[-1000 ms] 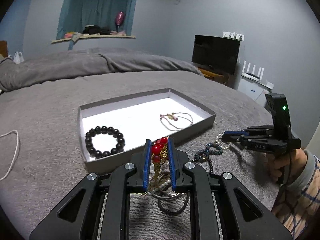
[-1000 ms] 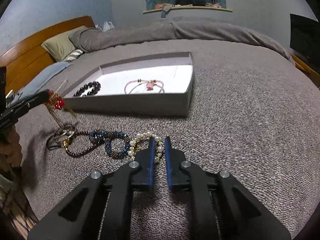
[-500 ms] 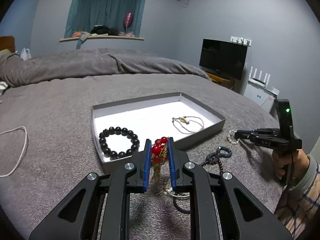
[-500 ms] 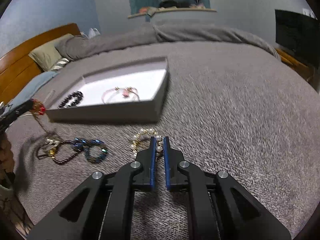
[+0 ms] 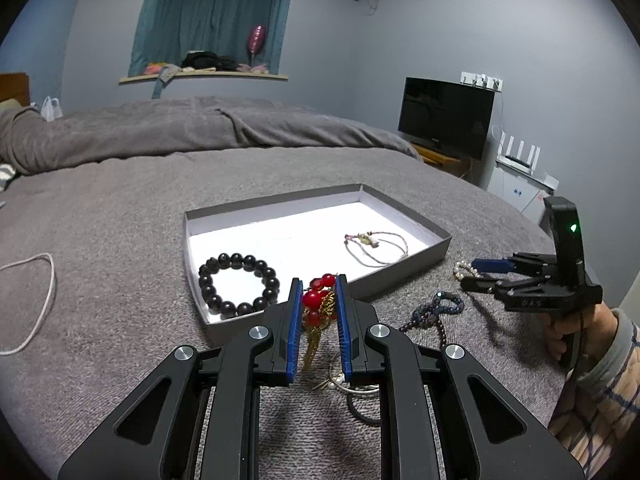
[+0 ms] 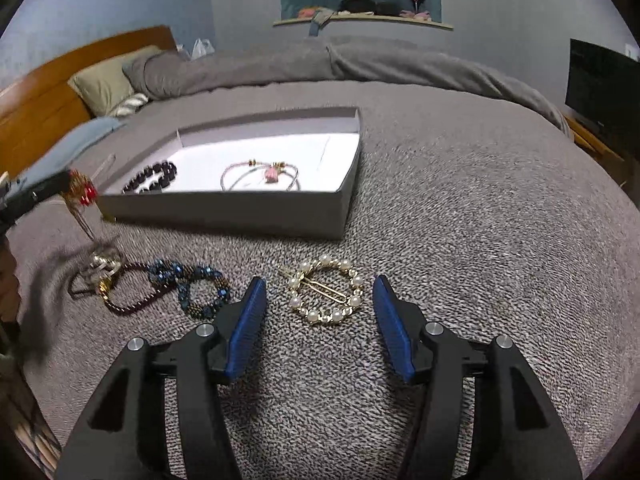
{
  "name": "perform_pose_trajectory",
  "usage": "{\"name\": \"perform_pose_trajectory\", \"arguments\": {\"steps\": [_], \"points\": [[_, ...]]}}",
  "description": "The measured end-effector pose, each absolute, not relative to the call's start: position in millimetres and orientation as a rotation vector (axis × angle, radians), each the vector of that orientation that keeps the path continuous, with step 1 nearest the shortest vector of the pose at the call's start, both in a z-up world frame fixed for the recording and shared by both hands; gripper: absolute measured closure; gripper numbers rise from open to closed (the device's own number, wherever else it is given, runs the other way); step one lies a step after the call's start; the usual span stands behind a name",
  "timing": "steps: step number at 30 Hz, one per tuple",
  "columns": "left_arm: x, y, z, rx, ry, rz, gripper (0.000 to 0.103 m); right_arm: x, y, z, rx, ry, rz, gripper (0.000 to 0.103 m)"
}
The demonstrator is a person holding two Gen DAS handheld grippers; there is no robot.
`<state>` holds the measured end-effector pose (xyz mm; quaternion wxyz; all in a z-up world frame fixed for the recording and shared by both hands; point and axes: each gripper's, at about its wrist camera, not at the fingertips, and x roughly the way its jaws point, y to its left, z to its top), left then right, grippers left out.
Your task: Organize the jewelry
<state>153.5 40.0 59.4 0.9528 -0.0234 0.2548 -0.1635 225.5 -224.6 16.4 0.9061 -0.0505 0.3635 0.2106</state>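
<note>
My left gripper (image 5: 317, 285) is shut on a red-bead and gold-tassel ornament (image 5: 316, 306), held above the bedspread just before the near wall of the grey tray (image 5: 404, 274). The tray holds a black bead bracelet (image 5: 238, 283) and a thin cord bracelet with a pink charm (image 5: 376, 246). My right gripper (image 6: 320, 294) is open, low over the bed, its fingers either side of a round pearl hair clip (image 6: 326, 294). A blue bead bracelet (image 6: 196, 284), a dark red bead strand (image 6: 132, 304) and silver rings (image 6: 102, 266) lie left of it.
The grey bedspread (image 6: 480, 220) stretches right of the tray. A white cord (image 5: 36, 300) lies on the bed at the left. Pillows and a wooden headboard (image 6: 36, 108) are at far left; a TV (image 5: 446, 118) stands beyond the bed.
My right gripper has opened wide and let go of the pearl clip, which now lies on the bed between its fingers. My left gripper has lifted the red ornament towards the tray.
</note>
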Motion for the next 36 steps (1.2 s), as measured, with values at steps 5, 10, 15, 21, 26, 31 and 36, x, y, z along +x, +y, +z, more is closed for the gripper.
{"name": "perform_pose_trajectory", "arguments": {"steps": [5, 10, 15, 21, 26, 31, 36], "points": [[153.1, 39.8, 59.9, -0.049, 0.516, -0.333, 0.086, 226.1, -224.9, 15.2, -0.108, 0.752, 0.434, 0.063], [153.1, 42.4, 62.2, -0.055, 0.509, -0.33, 0.086, 220.8, -229.2, 24.8, -0.092, 0.706, 0.438, 0.063], [154.7, 43.8, 67.0, -0.064, 0.496, -0.33, 0.086, 214.8, -230.3, 41.0, -0.054, 0.63, 0.46, 0.063], [160.6, 41.8, 76.0, -0.075, 0.471, -0.349, 0.086, 218.2, -213.8, 55.2, -0.036, 0.581, 0.504, 0.063], [174.2, 38.2, 85.9, -0.093, 0.442, -0.37, 0.086, 232.9, -192.4, 63.9, -0.03, 0.569, 0.54, 0.063], [190.4, 26.4, 88.9, -0.086, 0.438, -0.39, 0.086, 250.0, -167.1, 63.3, -0.04, 0.576, 0.567, 0.063], [208.6, 15.2, 84.4, -0.064, 0.455, -0.395, 0.086, 262.9, -157.2, 60.9, -0.032, 0.589, 0.572, 0.063]]}}
